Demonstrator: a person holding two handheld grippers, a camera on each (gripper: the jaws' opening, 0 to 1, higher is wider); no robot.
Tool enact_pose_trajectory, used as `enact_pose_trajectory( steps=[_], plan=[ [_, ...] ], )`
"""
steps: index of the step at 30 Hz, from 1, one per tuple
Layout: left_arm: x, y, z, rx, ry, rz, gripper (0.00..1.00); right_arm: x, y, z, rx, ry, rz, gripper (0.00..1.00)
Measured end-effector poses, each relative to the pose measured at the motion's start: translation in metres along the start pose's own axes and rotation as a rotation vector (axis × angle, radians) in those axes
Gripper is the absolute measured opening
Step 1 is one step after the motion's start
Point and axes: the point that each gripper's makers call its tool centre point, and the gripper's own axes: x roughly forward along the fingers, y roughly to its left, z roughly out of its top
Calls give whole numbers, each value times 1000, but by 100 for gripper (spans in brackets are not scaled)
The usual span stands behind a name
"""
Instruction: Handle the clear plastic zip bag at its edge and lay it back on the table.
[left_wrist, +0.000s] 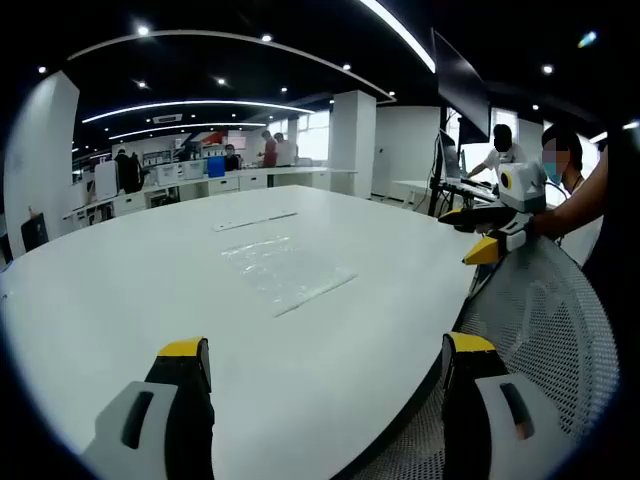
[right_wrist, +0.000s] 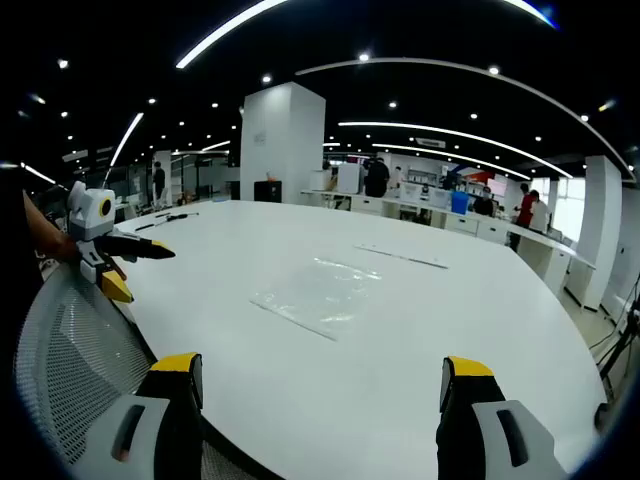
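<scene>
- My left gripper (left_wrist: 325, 365) hung above the near edge of the white table (left_wrist: 120, 290), its two yellow-tipped fingers (left_wrist: 185, 350) spread wide apart with nothing between them.
- My right gripper (right_wrist: 320, 380) hung above the same table (right_wrist: 420, 330) from the opposite side, fingers (right_wrist: 178, 364) likewise spread wide and holding nothing.
- The clear plastic zip bag (left_wrist: 285, 268) lay flat on the tabletop, at 12 o'clock from my left fingers and well apart from them. No finger touched it.
- In the right gripper view the bag (right_wrist: 315, 295) lay at 12 o'clock ahead of my jaws, again well apart from the fingertips.
- A thin strip (left_wrist: 255, 221) lay flat on the table beyond the bag, toward 12 o'clock in the left gripper view; in the right gripper view the strip (right_wrist: 400, 257) lay at 1 o'clock from the bag.
- In the left gripper view my right gripper (left_wrist: 478, 232) stood at 2 o'clock, off the table's edge, jaws parted.
- In the right gripper view my left gripper (right_wrist: 135, 268) stood at 10 o'clock, over the table's edge, jaws parted.
- A mesh chair back (left_wrist: 545, 325) stood just beside the table at 3 o'clock in the left gripper view, and at 8 o'clock (right_wrist: 75, 345) in the right gripper view.
- People (right_wrist: 525, 205) stood at desks far behind the table.
</scene>
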Motion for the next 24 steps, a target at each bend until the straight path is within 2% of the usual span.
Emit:
enact_pose_trajectory(
  steps=[11,24],
  plan=[
    [0,-1,0,3,-1,-2,96,-1,5,6,-2,-1,-3,100],
    [0,-1,0,6,1,-4,96,-1,0,2,-3,0,-5,100]
  ],
)
